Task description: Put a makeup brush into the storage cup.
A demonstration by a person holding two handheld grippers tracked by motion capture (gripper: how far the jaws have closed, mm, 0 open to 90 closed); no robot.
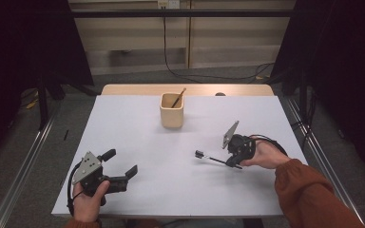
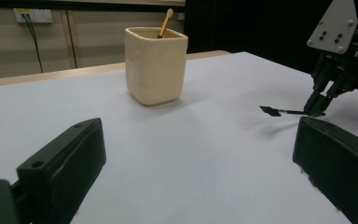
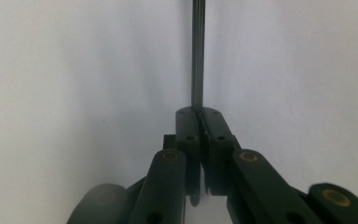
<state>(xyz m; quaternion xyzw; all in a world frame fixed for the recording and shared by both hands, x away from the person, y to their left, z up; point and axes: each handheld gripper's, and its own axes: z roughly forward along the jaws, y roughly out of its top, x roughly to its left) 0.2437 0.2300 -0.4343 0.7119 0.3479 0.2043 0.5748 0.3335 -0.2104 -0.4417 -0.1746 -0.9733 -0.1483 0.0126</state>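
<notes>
I clamp my right gripper (image 1: pixel 229 162) on the thin brush (image 1: pixel 208 157) to lift it toward the cup (image 1: pixel 172 115) near the desk's far edge, while my left gripper (image 1: pixel 121 169) waits open.

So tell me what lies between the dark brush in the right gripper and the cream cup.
Nothing: in the high view the stretch of white table between the brush, clamped in the right gripper, and the cup is bare.

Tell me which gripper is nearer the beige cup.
Right. The right gripper, shut on a thin black tool, sits ahead and right of the beige cup; the left gripper, open, is farther off near the table's front-left corner.
</notes>
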